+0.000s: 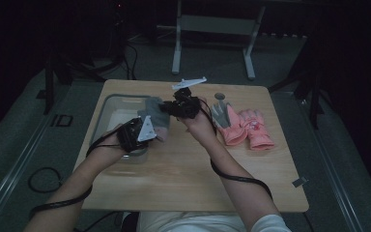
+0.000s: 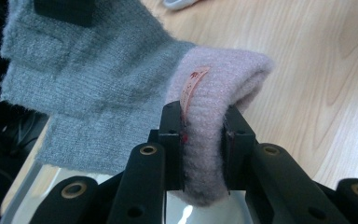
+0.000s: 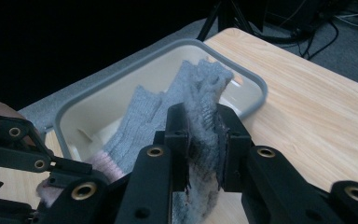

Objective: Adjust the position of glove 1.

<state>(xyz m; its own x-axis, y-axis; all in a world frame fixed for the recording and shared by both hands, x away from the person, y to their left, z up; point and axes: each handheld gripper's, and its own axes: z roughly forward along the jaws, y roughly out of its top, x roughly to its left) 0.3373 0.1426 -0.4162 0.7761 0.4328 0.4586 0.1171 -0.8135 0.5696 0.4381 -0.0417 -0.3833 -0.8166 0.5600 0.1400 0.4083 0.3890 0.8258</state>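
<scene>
Left gripper view: grey glove (image 2: pixel 88 88), pink cuff.

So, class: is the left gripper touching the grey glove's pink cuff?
Touching. In the left gripper view, the left gripper has both black jaws pressed into the pink cuff of the grey glove, pinching it between them.

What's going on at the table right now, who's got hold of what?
A person holds one grey knit glove between two hand-held grippers, above a grey-rimmed bin at the table's left. The left gripper is shut on the glove's pink cuff; the right gripper is shut on its finger end. A pair of pink gloves lies on the wooden table to the right.
</scene>
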